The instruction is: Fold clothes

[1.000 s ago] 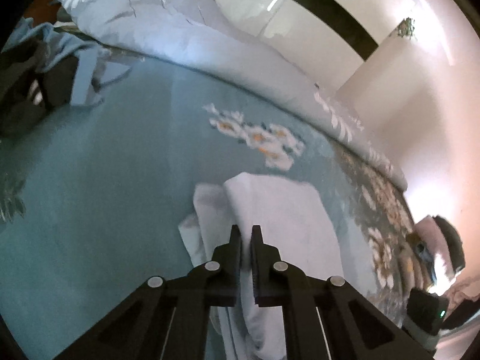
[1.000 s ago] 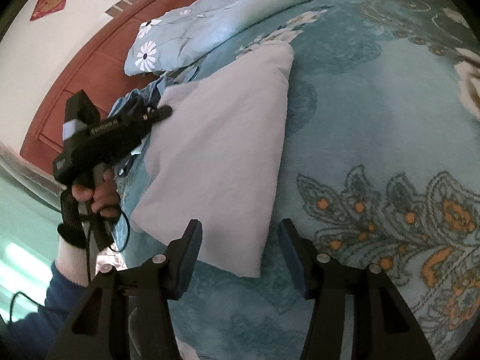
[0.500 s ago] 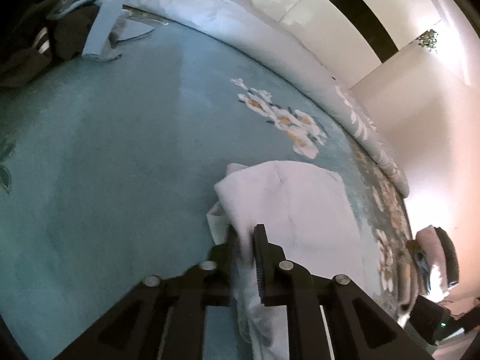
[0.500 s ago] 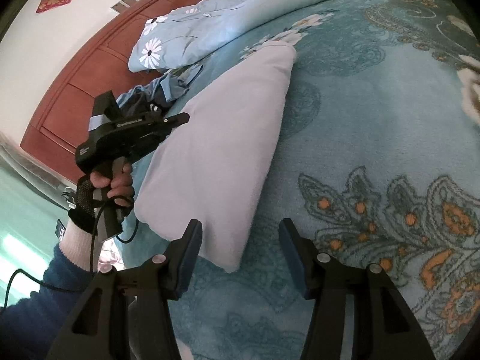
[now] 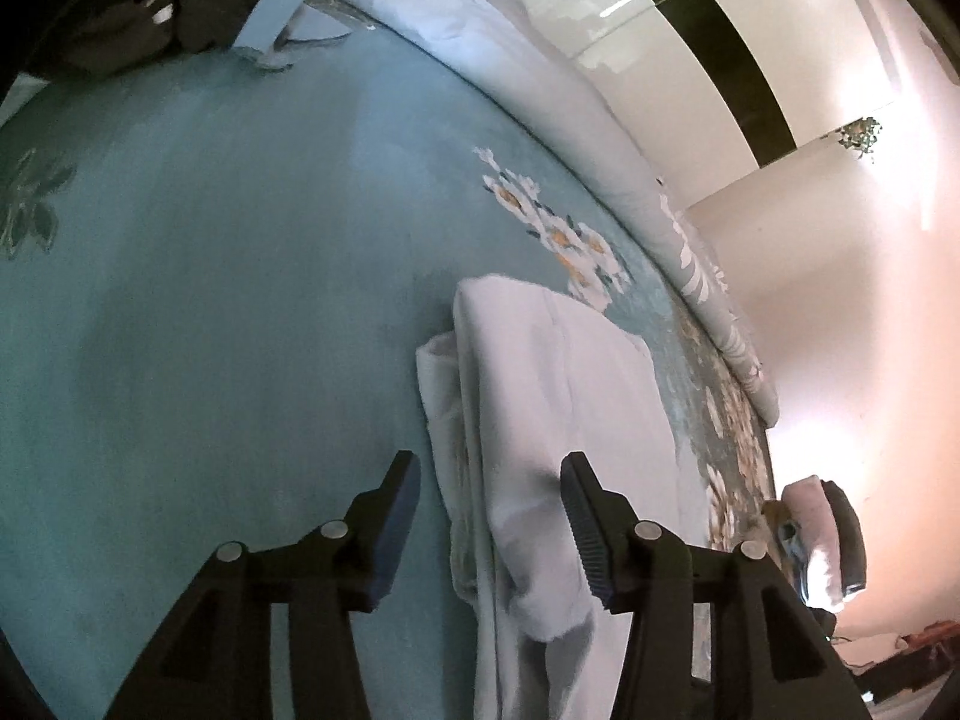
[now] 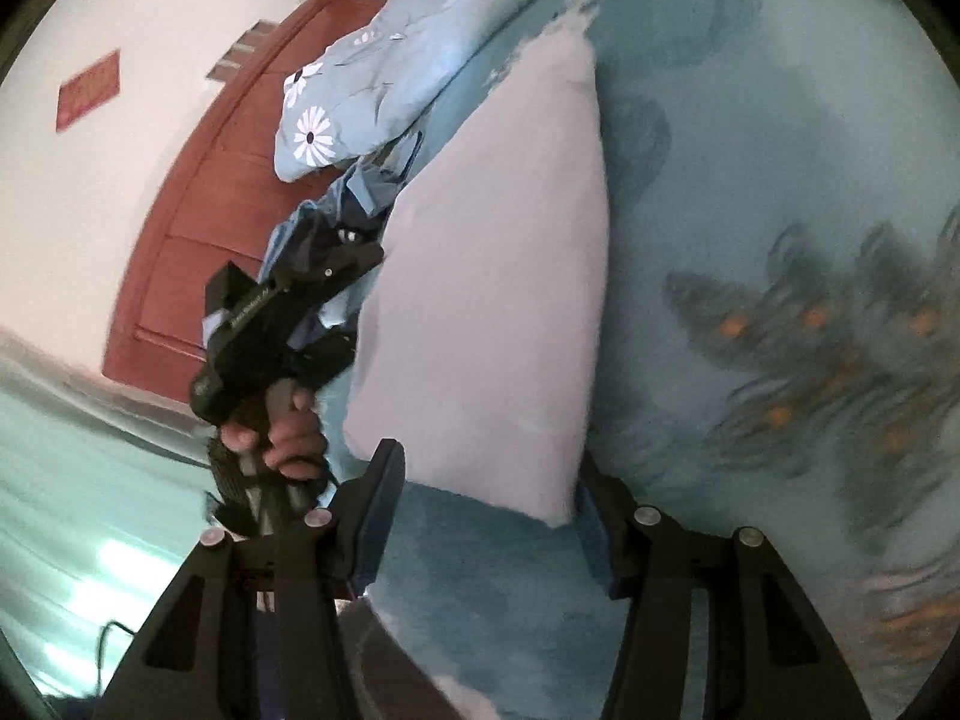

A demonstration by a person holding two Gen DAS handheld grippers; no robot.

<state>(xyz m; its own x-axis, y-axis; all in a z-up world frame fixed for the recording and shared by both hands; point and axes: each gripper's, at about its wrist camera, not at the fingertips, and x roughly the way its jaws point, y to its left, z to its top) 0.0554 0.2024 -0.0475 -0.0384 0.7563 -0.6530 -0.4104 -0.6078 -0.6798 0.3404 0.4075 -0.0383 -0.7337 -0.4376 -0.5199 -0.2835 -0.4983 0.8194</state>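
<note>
Folded garment [image 5: 558, 396] flat on bedspread [image 5: 228, 312], partly between left gripper [image 5: 489, 480] fingers. Quilt [image 5: 540, 78] behind, along bed's far edge. Clothes pile [image 5: 198, 12] far left. Near garment corner [image 6: 552, 504] between right gripper [image 6: 486, 480] fingers; left hand [image 6: 282, 426] left of garment.

To the left of the folded white garment [image 5: 558, 396] the teal bedspread [image 5: 210, 312] runs flat and bare, wide room for a tool to sweep. At the far edge of the bed a rolled pale-blue quilt [image 5: 558, 96] lies like a low wall, and a heap of dark clothes [image 5: 150, 18] fills the far left corner. The left tool [image 5: 489, 489] stands with jaws apart, straddling the garment's near edge. On the other side the right tool [image 6: 486, 495] hangs open at the garment's corner, the patterned bedspread free to its right
</note>
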